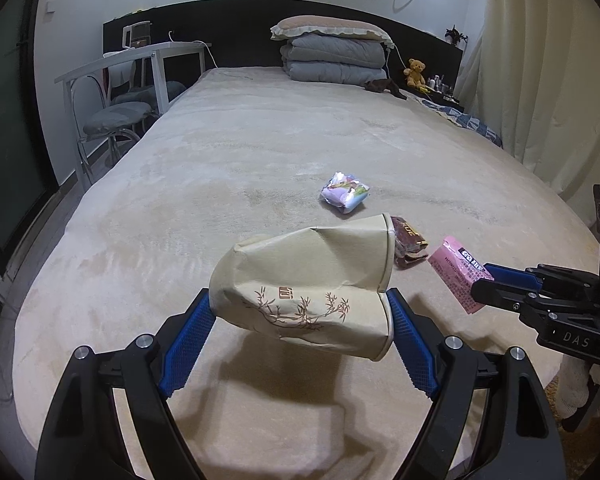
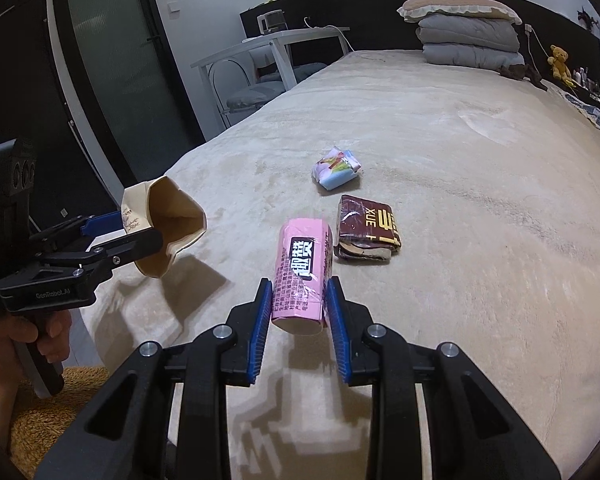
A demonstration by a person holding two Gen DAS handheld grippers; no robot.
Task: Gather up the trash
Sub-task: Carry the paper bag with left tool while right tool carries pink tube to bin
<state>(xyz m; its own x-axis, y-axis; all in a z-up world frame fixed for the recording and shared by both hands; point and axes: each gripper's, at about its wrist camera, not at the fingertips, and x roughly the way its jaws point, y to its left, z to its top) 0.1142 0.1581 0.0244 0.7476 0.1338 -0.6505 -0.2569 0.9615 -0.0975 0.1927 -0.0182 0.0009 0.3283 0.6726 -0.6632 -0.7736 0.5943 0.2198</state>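
My left gripper (image 1: 300, 312) is shut on a crushed beige paper cup (image 1: 304, 276) with a brown bamboo print, held sideways above the bed. The same cup (image 2: 172, 224) and left gripper (image 2: 140, 236) show at the left of the right wrist view. My right gripper (image 2: 298, 300) is shut on a pink packet (image 2: 304, 272) with dark lettering, lifted off the bed; in the left wrist view that packet (image 1: 456, 272) sits in the right gripper (image 1: 482, 278) at the right edge. On the beige bed cover (image 2: 460, 200) lie a brown wrapper (image 2: 366, 228) and a pastel crumpled packet (image 2: 336, 168).
Folded grey quilts and a pillow (image 1: 332, 48) are stacked at the dark headboard, with a teddy bear (image 1: 415, 72) beside them. A white desk and chairs (image 1: 132, 88) stand left of the bed, curtains (image 1: 548, 80) right. A hand (image 2: 16, 332) grips the left tool's handle over a yellow rug (image 2: 60, 412).
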